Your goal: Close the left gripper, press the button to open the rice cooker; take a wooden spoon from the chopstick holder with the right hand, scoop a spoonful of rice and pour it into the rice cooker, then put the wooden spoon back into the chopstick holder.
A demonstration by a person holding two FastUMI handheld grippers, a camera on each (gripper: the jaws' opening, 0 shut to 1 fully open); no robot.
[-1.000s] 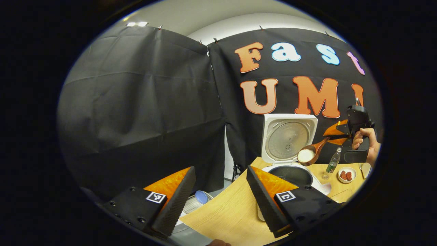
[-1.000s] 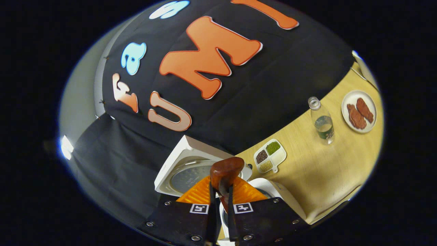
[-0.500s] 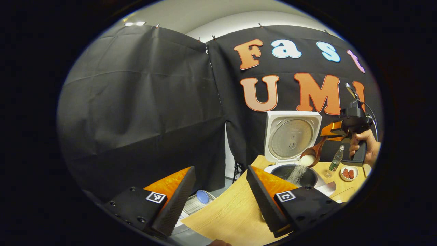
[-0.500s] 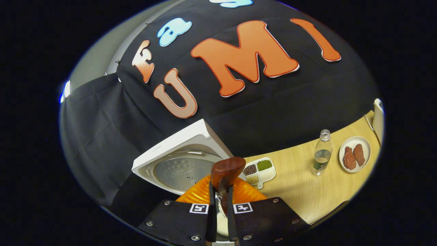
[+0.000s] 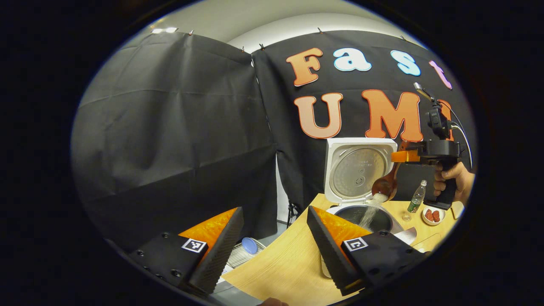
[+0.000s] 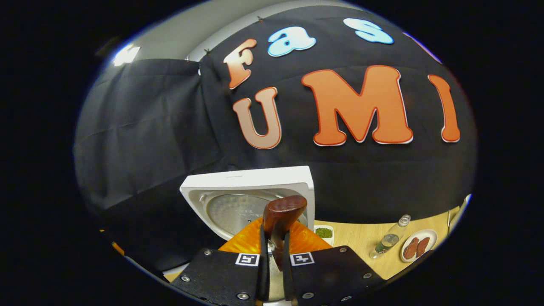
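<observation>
The brown wooden spoon (image 5: 384, 183) is held by its handle between both fingers of the right gripper (image 5: 403, 155), which is clamped tight on it. In the left gripper view the spoon's bowl is tipped down over the open white rice cooker (image 5: 361, 187), and a thin stream of white rice (image 5: 369, 214) is seen falling from it into the dark inner pot (image 5: 365, 216). Half a second ago the spoon was less steep and more rice was on it; a second ago it was held level and full, and nothing was being poured. The right gripper has been lifted higher and turned, so its handle now hangs down in the person's hand (image 5: 454, 180).

In the right gripper view the end of the spoon's handle (image 6: 280, 214) is seen sticking up between the closed fingers, with the raised cooker lid (image 6: 250, 199) behind it. The lid now looks level, where it looked tilted before.

The left gripper (image 5: 272, 242) is kept in the same place, its jaws wide apart with nothing in them, near the edge of the pale wooden table (image 5: 284, 263).

A clear plastic bottle (image 5: 415, 199) and a small white plate of red-brown pieces (image 5: 432, 215) are seen on the table beyond the cooker.
</observation>
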